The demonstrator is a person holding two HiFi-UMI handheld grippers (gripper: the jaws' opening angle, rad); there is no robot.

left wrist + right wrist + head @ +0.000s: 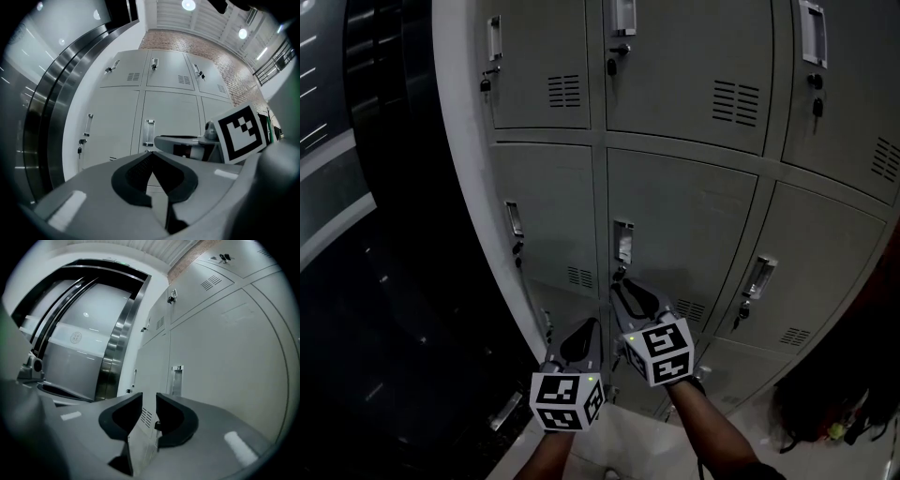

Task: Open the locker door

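The step in hand looks like the approach, with no grip on the door yet. In the head view the right gripper [623, 292] sits at lower centre, its tips just below the handle [623, 242] of the middle locker door [684, 225], close to it but apparently not touching. That door lies flush with its neighbours, so I judge it shut, though the steep angle could hide a slight gap.

In the right gripper view the jaws of the right gripper [149, 399] stand partly apart. There is a clear slot between the pads and nothing is clamped in it; through the slot only the locker face with its vent slits shows. The handle [177, 379] stands just above and right of the jaws, at the centre of that frame.

The left gripper [584, 336] is lower and to the left in the head view, beside the right one and well short of any handle. In its own view the left gripper [151, 157] has its tips meeting and is empty, and the same handle [149, 132] shows just above them.

The next move calls for raising the right gripper a little so the handle sits between the pads. It then needs to close firmly and pull outward along the arc of the hinge, not straight back. A small key or lock [619, 273] hangs just under the handle and could block the jaws.
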